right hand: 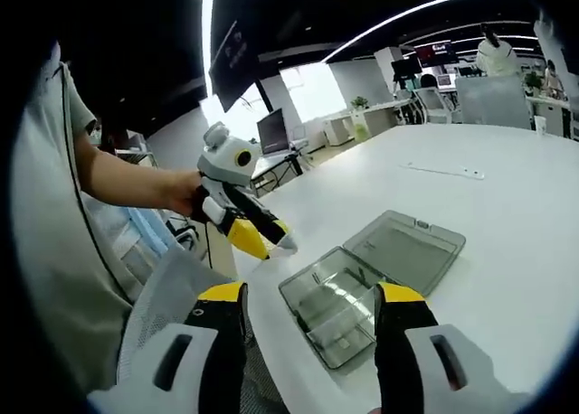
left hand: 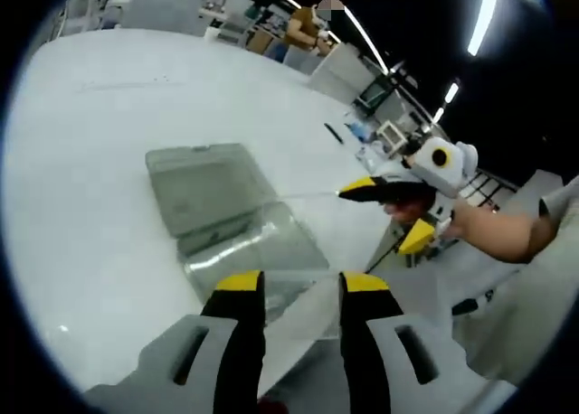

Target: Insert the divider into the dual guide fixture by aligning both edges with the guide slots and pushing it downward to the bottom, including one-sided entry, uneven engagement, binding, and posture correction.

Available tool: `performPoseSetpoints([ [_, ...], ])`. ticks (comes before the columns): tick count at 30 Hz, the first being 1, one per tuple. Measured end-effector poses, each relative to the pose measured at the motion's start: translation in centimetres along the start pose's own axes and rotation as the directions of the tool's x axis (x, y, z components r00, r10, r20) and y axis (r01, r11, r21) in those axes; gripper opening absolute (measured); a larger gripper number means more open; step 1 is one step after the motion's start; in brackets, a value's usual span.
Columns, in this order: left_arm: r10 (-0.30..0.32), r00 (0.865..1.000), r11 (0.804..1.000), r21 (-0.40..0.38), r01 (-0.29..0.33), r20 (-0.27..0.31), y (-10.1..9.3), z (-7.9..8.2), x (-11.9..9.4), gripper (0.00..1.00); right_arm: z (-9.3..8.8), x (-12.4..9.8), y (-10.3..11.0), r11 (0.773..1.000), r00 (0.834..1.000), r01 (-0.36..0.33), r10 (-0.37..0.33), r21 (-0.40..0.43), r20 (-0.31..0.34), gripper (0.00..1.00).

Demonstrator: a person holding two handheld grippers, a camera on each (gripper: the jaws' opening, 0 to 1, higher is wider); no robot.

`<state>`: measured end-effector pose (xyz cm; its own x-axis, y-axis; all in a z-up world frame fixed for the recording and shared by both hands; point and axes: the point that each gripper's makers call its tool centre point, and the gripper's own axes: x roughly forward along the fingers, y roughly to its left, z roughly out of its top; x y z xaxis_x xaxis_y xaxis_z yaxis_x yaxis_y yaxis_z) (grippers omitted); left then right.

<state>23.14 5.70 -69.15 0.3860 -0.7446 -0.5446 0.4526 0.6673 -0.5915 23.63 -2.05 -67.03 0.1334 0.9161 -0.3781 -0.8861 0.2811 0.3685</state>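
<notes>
A clear plastic box lies open on the white table, with its slotted tray [left hand: 258, 251] [right hand: 330, 310] nearest the table edge and its flat lid [left hand: 204, 183] [right hand: 407, 247] folded out behind. My left gripper [left hand: 302, 284] [right hand: 271, 235] hovers just short of the tray. Its jaws stand narrowly apart with a pale, see-through divider [left hand: 308, 319] between them. My right gripper [right hand: 309, 293] [left hand: 387, 213] is off the table edge beside the tray. It is open, with nothing between its fingers. A hand holds each tool.
The table edge [right hand: 262, 342] runs close under both grippers, with the person's sleeve and body beyond it. A dark pen-like item [left hand: 333, 134] and a white strip [right hand: 443, 170] lie farther out on the table. Desks, monitors and a seated person [left hand: 303, 25] are in the background.
</notes>
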Motion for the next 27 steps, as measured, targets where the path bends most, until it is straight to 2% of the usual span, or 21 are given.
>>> performPoseSetpoints([
  [13,-0.087,0.996,0.996,0.038,0.087,0.012,-2.1,0.1,1.0,0.29,1.4,0.3,0.8,0.997,0.996,-0.067,0.064,0.049,0.058,0.52],
  [20,-0.14,0.99,0.989,0.054,0.139,0.026,-3.4,0.4,1.3,0.29,2.1,0.7,1.8,0.989,0.989,-0.125,0.119,0.073,0.083,0.53],
  [27,-0.178,0.984,0.982,0.067,0.176,0.024,-4.3,0.4,1.7,0.29,2.8,0.9,2.1,0.983,0.983,-0.153,0.142,0.096,0.114,0.52],
])
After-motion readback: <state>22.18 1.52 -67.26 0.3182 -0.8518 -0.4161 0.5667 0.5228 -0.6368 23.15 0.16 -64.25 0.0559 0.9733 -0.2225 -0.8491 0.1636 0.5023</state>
